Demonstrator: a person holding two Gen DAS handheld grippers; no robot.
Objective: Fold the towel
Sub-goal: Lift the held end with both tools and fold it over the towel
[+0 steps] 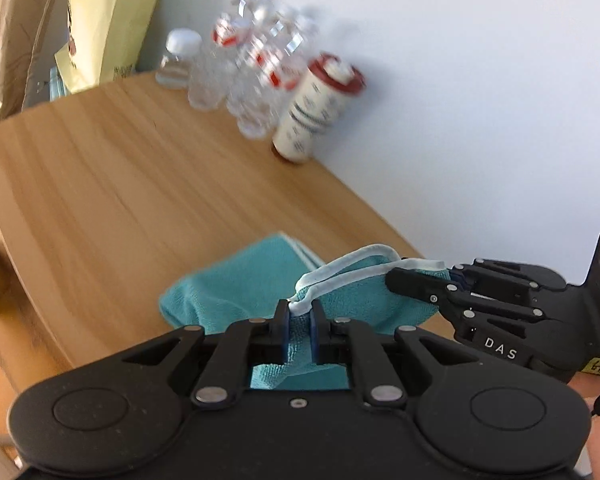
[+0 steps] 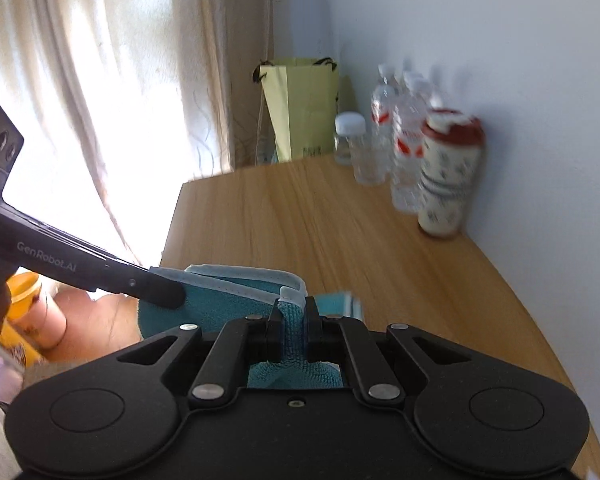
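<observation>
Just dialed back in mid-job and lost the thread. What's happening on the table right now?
A person is folding a teal towel with two handheld grippers. The left gripper and the right gripper are each shut on the towel's white-trimmed edge, side by side, holding that part up off the wooden table. The rest of the towel lies on the table. Bottles and a red-lidded canister stand apart by the wall.

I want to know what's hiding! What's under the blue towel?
Under the towel only the wooden table shows. Both the left gripper and right gripper pinch its lifted edge. Anything beneath the cloth is covered.
</observation>
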